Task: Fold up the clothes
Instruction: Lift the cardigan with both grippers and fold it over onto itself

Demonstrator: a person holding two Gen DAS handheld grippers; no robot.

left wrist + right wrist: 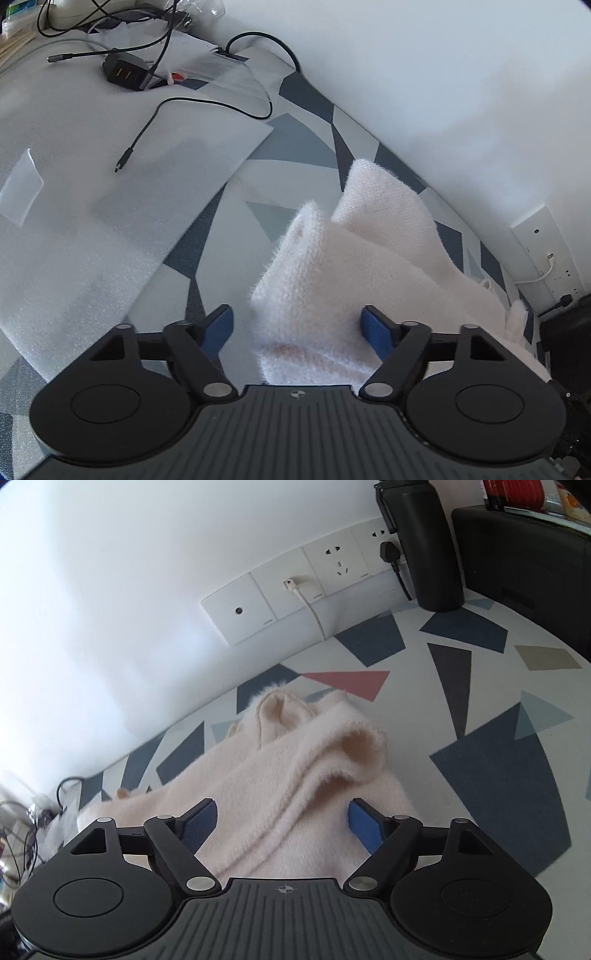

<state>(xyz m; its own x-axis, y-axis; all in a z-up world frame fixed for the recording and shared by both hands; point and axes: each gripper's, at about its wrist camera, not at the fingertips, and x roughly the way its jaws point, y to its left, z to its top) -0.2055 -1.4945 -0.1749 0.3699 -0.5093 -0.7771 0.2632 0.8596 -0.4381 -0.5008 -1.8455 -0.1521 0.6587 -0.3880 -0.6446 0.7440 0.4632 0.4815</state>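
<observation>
A fuzzy pale pink garment [354,266] lies bunched on a patterned tabletop [280,147] near the wall. In the left wrist view my left gripper [297,325] is open, its blue pads [219,325] standing wide on either side of a raised fold of the garment. In the right wrist view the same garment [295,775] shows rumpled folds and a cuff. My right gripper [282,819] is open, its blue pads [364,821] on either side of the cloth, not closed on it.
White foam sheets [92,206], black cables [207,107] and a charger [125,72] lie at the left. A white wall with sockets [295,587] runs behind. A black bottle [424,542] and a black box [524,561] stand at the right.
</observation>
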